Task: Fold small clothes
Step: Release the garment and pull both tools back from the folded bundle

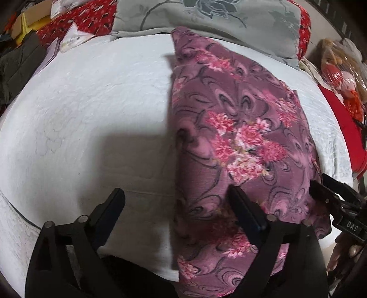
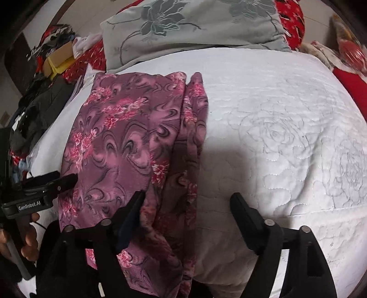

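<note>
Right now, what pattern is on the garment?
Mauve garment with dark swirls and pink flowers; clearest in left wrist view.

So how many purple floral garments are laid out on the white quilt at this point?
1. A single purple floral garment, folded lengthwise, lies on the white quilt, running from the grey pillow toward the camera. Layers show along its right edge, so another piece underneath cannot be ruled out.

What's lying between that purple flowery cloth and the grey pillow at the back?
Nothing in the right wrist view: only bare white quilt separates the purple floral cloth from the grey pillow. In the left wrist view the cloth's far tip reaches the pillow.
</note>
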